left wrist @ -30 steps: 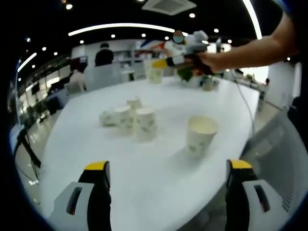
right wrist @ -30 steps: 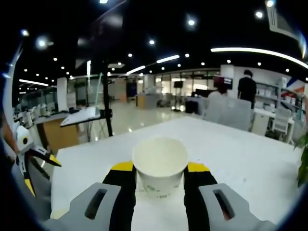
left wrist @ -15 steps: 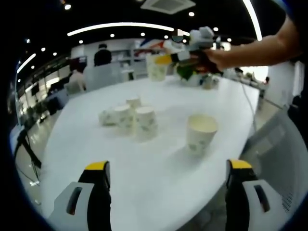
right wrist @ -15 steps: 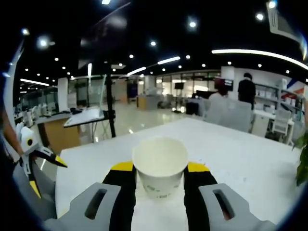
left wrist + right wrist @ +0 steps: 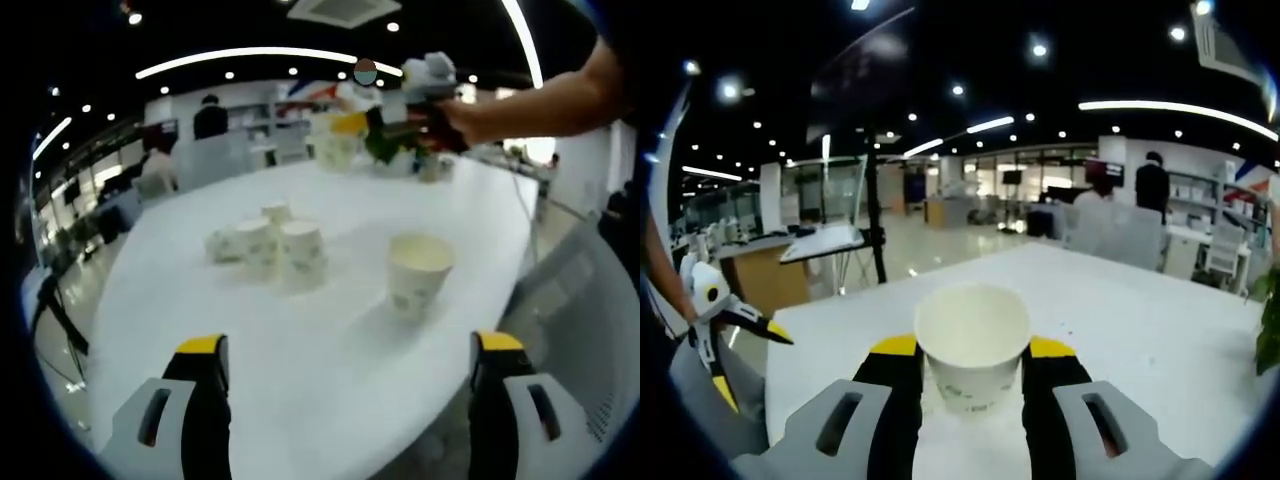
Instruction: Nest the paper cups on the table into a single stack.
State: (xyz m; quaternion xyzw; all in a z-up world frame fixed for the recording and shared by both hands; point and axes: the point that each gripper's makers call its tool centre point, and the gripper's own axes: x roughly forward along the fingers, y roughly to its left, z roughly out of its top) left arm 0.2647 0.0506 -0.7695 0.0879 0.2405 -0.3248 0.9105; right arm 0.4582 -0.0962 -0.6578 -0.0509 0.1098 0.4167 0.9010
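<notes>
Paper is what my right gripper (image 5: 973,375) is clamped on: one upright cup (image 5: 972,345), jaws pressing its lower wall from both sides, mouth open and facing up, carried above the white table (image 5: 1160,350). My left gripper (image 5: 345,400) is spread wide and holding nothing, low over the near edge of the table. Beyond it an upright lone cup (image 5: 418,274) stands a little right of centre, and further left sits a cluster of cups (image 5: 268,243), some upside down by the look of them. Far across the table I see the right gripper carrying its cup high. To do this well, I would bring the carried cup over the lone cup, keep it level, line up rim over rim, then lower straight down without squeezing harder, since a dented wall won't seat.
</notes>
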